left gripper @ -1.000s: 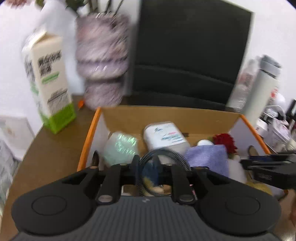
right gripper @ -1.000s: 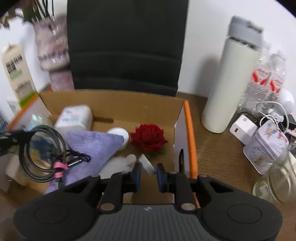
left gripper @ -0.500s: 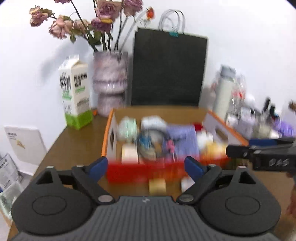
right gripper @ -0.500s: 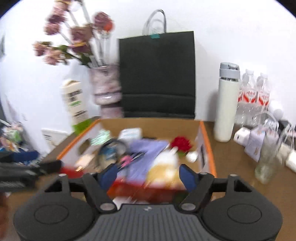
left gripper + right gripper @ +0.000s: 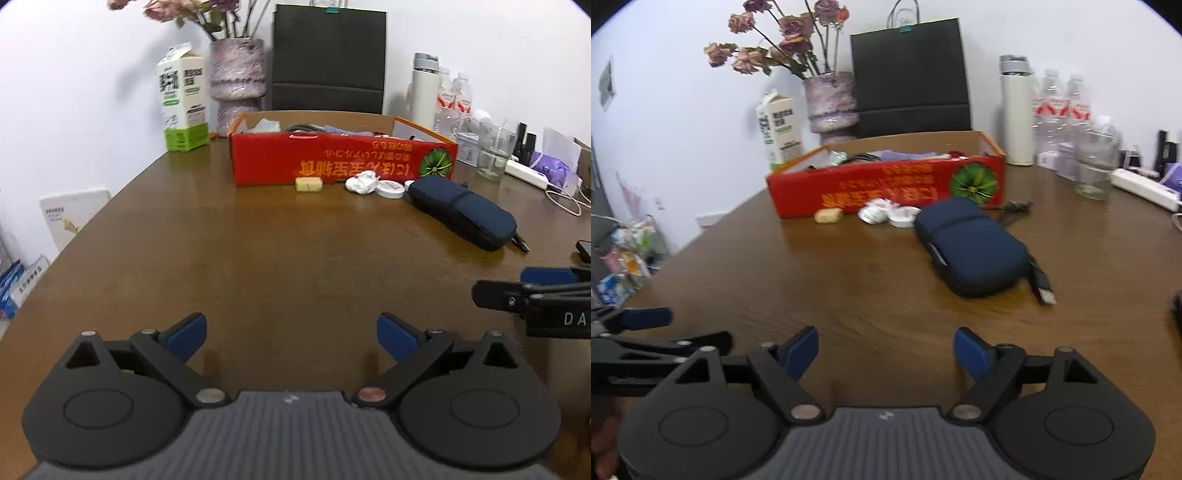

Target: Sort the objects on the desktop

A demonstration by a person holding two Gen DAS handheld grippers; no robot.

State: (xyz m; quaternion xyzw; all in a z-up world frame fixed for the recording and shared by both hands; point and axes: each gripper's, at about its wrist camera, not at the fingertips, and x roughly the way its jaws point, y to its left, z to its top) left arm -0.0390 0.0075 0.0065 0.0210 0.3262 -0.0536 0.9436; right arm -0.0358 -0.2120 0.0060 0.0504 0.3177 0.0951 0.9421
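Red box point(image 5: 343, 157) sits at far end of desk point(image 5: 280, 266), partly filled w/ cable, cloth etc.; long axis runs left-right across the left-wrist view, open top up. Just in front: yellow block point(image 5: 308, 184), crumpled white wrapper point(image 5: 361, 183), white round lid point(image 5: 390, 189), navy pouch point(image 5: 967, 245) lying diagonally. Left gripper point(image 5: 291, 338) & right gripper point(image 5: 885, 349) both low near desk, jaws apart, empty. Prob. between picks; next move calls for reaching fwd to a loose item, likely the pouch.
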